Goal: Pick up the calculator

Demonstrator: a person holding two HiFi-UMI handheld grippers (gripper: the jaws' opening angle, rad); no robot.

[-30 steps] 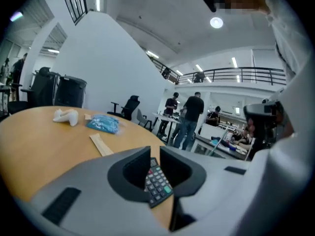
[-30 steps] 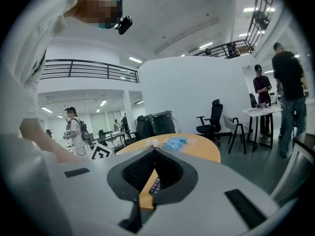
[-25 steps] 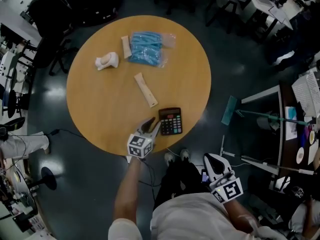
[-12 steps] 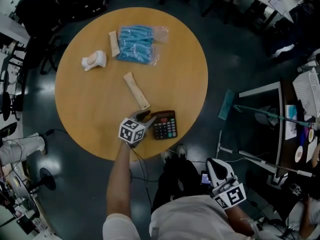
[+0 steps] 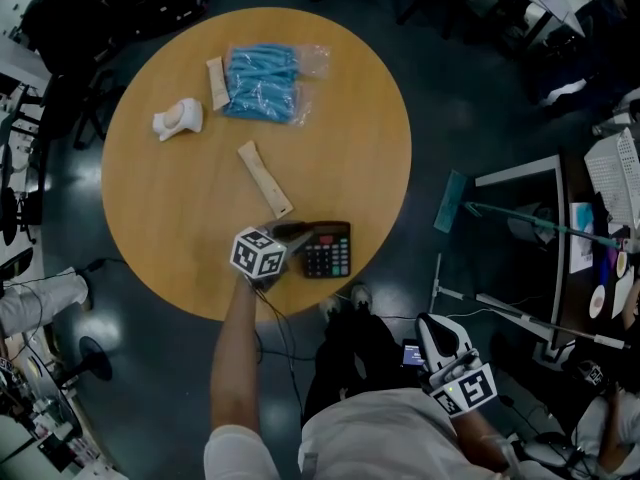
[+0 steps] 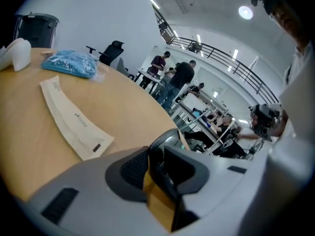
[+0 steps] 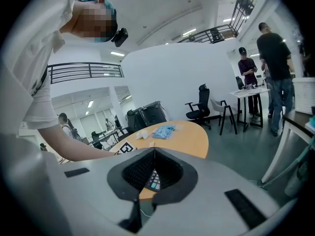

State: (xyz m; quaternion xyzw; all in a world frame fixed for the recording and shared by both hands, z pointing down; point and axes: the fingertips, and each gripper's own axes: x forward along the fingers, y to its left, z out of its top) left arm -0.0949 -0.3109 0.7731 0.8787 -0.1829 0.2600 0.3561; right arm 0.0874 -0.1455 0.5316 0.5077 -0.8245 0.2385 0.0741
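The black calculator (image 5: 330,251) lies near the front edge of the round wooden table (image 5: 200,218). My left gripper (image 5: 291,234) reaches it from the left, and its jaws are closing with the calculator's left edge between them. In the left gripper view that edge (image 6: 164,176) shows as a dark slab against the pads of this gripper (image 6: 156,154). My right gripper (image 5: 432,323) hangs off the table at the lower right, shut and empty. The right gripper view looks past its closed jaws (image 7: 154,154) at the calculator keys (image 7: 153,180).
A white paper strip (image 5: 264,179) lies just beyond the calculator. Further back are a blue plastic bag (image 5: 262,81), a small pale strip (image 5: 216,83) and a white object (image 5: 178,119). Desks and a long-handled tool (image 5: 455,203) stand to the right. People stand in the background.
My left gripper has swung in over the table edge and dropped lower, so it now lies level with the calculator's left side. The right gripper has barely shifted.
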